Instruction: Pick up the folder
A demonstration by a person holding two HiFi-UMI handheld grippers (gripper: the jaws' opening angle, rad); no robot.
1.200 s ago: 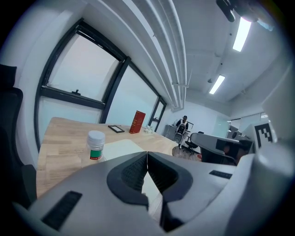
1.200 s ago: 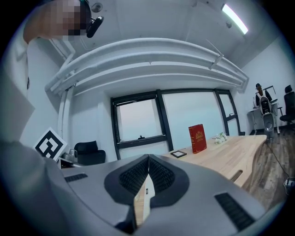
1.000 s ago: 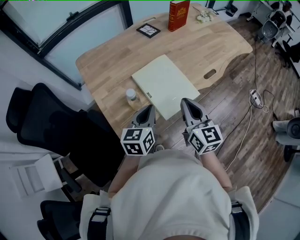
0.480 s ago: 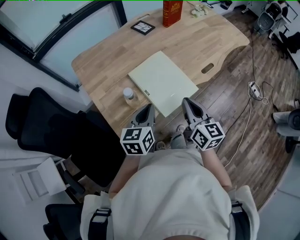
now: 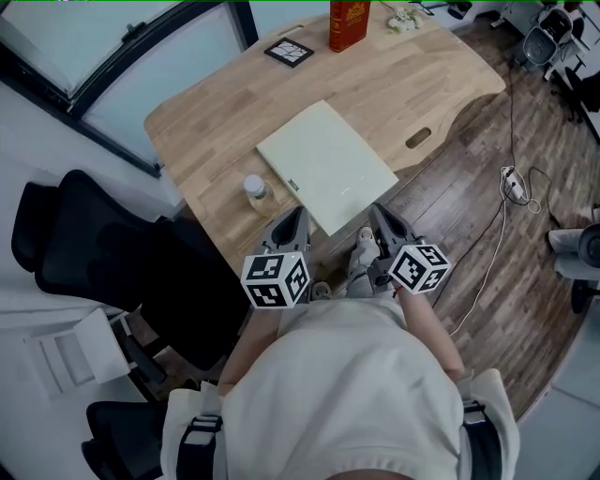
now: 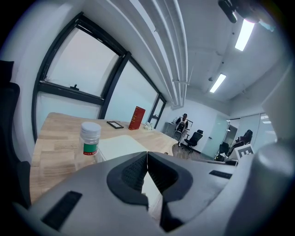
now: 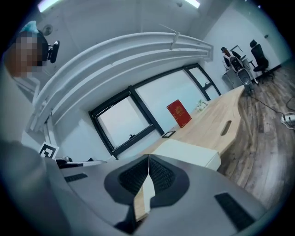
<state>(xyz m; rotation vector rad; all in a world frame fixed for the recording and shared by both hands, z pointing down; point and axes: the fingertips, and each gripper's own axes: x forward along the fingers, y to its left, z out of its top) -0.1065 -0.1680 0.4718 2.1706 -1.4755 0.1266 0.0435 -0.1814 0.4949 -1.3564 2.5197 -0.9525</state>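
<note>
With jaws pressed together, empty, on left gripper (image 5: 298, 216) and right gripper (image 5: 381, 212): likely to shove folder (image 5: 326, 164) toward 12 o'clock, or topple bottle (image 5: 255, 190) at 9 o'clock.

Pale cream folder (image 5: 325, 165) lies flat, closed, overhanging the desk's near edge.

Lowering the right gripper (image 5: 379, 212) from where it was overlapping the near right edge of the folder (image 5: 323, 164) in the head view, now just clear of that edge and off the near rim of the table (image 5: 431, 84). Rolling it about its own length, tilting the marker cube (image 5: 419, 268) and bringing a different pair of faces upward. Uncovering a light shoe (image 5: 363, 249) on the wooden floor (image 5: 487, 234) just left of that gripper, hidden a second ago. Shifting the head view slightly, carrying the red book (image 5: 349, 23) nearer the top edge.
</note>
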